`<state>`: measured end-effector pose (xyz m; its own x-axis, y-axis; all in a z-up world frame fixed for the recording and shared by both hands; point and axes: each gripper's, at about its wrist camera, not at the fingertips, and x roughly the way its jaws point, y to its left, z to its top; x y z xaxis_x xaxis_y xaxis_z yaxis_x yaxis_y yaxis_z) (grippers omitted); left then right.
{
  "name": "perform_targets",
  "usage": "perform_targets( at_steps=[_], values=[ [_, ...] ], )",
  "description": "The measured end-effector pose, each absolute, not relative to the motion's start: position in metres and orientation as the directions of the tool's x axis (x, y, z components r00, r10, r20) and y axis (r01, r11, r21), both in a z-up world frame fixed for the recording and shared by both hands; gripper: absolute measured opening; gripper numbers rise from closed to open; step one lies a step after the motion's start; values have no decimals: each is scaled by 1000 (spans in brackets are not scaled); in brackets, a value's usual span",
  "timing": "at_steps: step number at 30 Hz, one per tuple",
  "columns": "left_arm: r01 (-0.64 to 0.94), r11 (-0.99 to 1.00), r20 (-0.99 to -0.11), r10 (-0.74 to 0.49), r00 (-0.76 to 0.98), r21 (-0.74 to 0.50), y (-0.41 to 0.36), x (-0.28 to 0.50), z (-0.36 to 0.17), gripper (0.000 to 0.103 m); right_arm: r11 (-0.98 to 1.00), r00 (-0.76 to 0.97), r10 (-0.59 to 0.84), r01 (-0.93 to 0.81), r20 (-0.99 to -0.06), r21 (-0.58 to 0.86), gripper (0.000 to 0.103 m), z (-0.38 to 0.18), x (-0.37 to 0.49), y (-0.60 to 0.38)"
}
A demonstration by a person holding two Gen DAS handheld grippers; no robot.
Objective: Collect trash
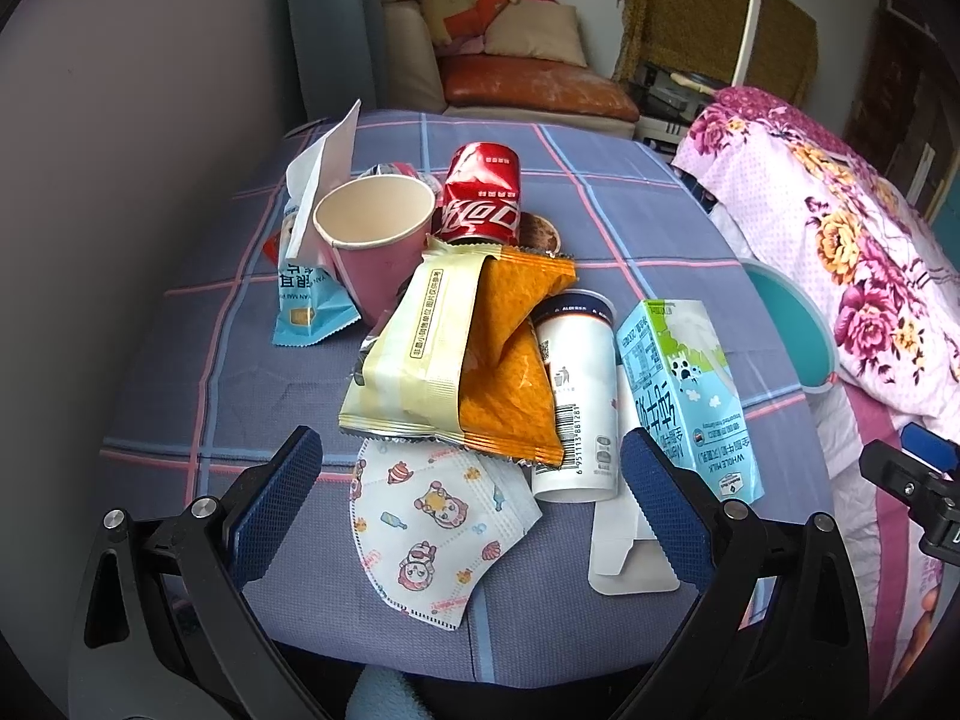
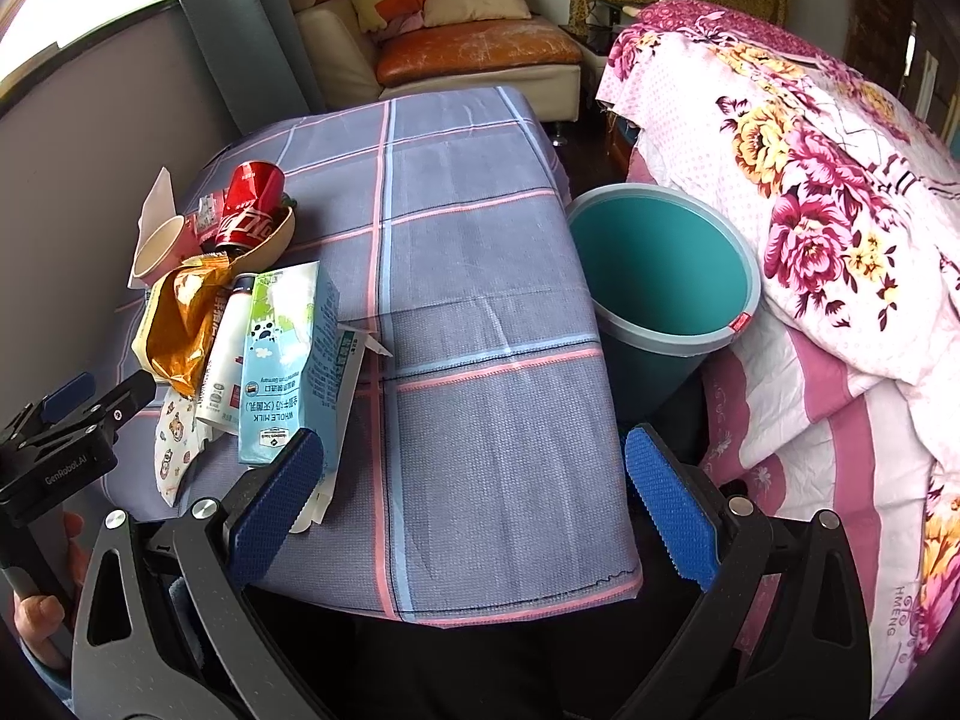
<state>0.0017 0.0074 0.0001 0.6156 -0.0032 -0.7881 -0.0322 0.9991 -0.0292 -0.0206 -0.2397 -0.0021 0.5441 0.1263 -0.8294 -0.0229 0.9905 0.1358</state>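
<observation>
Both tongs, left (image 1: 471, 486) and right (image 2: 474, 489), wide apart, empty.

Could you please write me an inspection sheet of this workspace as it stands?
Surface: table under a checked cloth, right half bare.
Job's things: can, cup, wrappers, bottle, milk carton, mask heaped on the left; bin beside the table, nothing seen inside.
Clutter: flat card.
Grippers: left gripper and right gripper open, holding nothing.
Cables: nothing seen.
Surroundings: sofa, floral bedding.
</observation>
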Motion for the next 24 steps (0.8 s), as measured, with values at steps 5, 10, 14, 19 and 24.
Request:
perform_targets(
  at_steps=[5, 10, 14, 19, 24],
  values=[
    [-33, 999, -789, -3, 615, -30, 7, 2, 0, 99, 991, 545, 123, -21, -830, 133, 97, -2, -21, -240],
    [-25, 999, -789, -8, 614, -29, 3, 0, -1, 99, 991, 542, 124, -26, -831, 131, 97, -2, -20, -240],
    [-20, 999, -790, -15, 612, -34, 3, 0, -1, 99, 991, 544, 124, -29, -830, 129, 97, -1, -20, -238],
    [-20, 999, -791, -13, 612, -32, 3, 0, -1, 99, 991, 538, 127, -27, -833, 133, 97, -2, -19, -237],
    [-18, 999, -792, -16, 611, -34, 3, 1, -1, 99, 991, 532, 127, -25, -837, 135, 97, -3, -18, -237]
  ],
)
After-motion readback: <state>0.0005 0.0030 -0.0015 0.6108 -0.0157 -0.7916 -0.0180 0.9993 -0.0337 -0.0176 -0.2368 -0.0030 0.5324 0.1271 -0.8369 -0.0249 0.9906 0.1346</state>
